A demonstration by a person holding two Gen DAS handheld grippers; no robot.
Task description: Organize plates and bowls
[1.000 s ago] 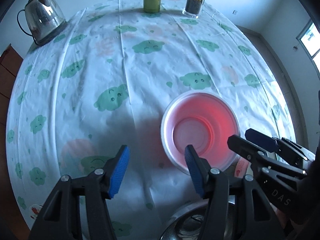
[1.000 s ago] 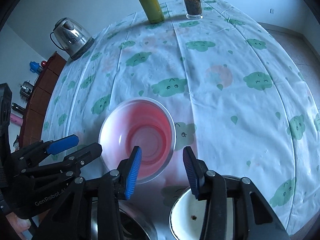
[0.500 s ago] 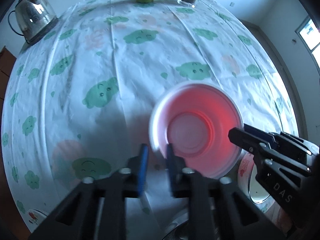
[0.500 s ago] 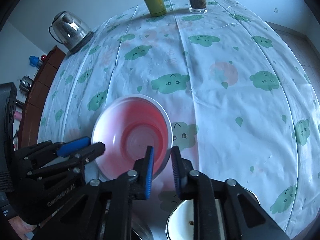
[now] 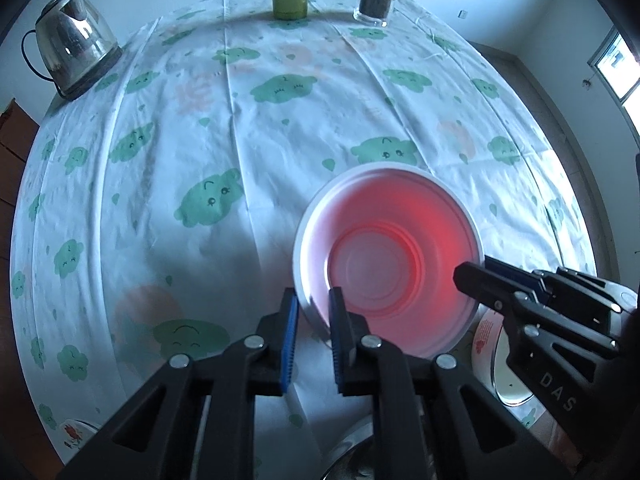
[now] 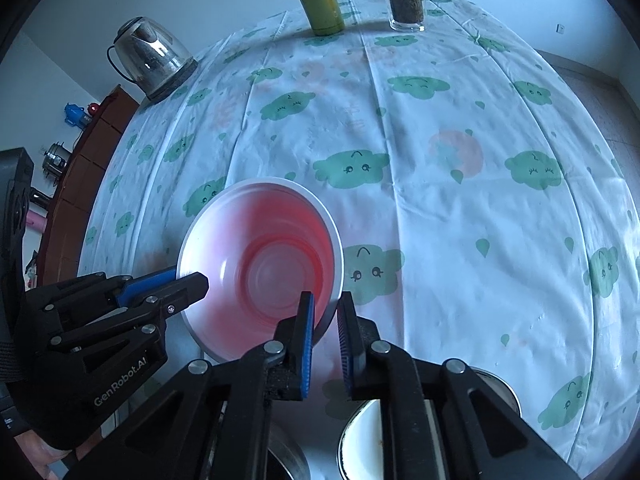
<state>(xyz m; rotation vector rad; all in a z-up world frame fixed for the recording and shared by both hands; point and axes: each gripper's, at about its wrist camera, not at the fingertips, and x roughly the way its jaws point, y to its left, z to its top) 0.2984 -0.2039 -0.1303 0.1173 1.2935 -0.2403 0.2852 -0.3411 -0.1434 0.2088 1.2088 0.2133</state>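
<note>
Left wrist view: left tongs (image 5: 312, 320) and right tongs (image 6: 325, 318) each clamp opposite rims of the pink bowl (image 5: 394, 264), held between them above the bench (image 5: 240, 120).

Both grippers are pointed steeply downward, the left gripper (image 5: 312, 316) and the right gripper (image 6: 325, 316) each clamped with a thin rim pinched between their blue-padded fingers (image 5: 289, 332).

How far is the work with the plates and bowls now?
Nothing looks stacked yet. In hand: the left gripper and the right gripper are both shut on the rim of the pink bowl. Left to do: the metal bowl and the white dish at the near edge are not yet sorted.
</note>
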